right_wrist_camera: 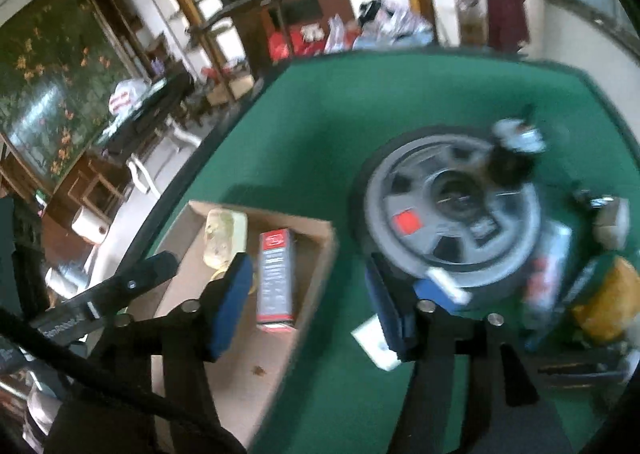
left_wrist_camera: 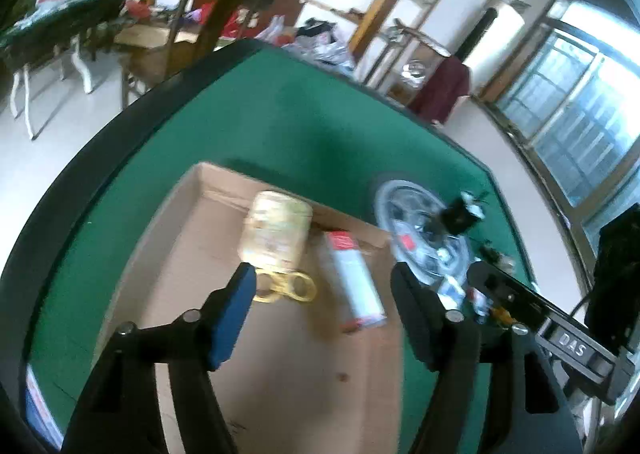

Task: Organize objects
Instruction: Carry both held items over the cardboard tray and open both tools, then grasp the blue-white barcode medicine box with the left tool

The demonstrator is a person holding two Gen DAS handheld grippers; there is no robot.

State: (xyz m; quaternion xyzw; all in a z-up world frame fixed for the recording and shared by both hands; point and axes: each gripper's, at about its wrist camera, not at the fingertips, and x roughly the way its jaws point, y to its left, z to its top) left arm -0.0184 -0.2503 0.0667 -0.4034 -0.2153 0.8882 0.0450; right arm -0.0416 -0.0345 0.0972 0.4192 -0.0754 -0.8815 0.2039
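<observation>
Cardboard box (left_wrist_camera: 280,354) flat on green table (left_wrist_camera: 260,126), open top, prob. the collecting spot for loose stuff. Already inside: pale yellowish jar (left_wrist_camera: 276,232) lying on its side by far wall, yellow rings (left_wrist_camera: 288,286) touching it, red/white/grey carton (left_wrist_camera: 356,282) lying flat beside those, label up. In right view carton (right_wrist_camera: 275,278) near box's right wall.

Left gripper (left_wrist_camera: 324,310) above box, fingers (left_wrist_camera: 236,314) spread about halfway, nothing between, no contact w/ anything. Right gripper (right_wrist_camera: 308,302) over box's right edge, also about half open, empty.

Still outside on table: grey wheel (right_wrist_camera: 452,206) w/ red sticker, black part on its rim, small clutter at right incl. yellow lump (right_wrist_camera: 608,302), white card (right_wrist_camera: 376,342) just beside wheel. Blur heavy; small bits not identifiable. Likely next pick from that pile.
</observation>
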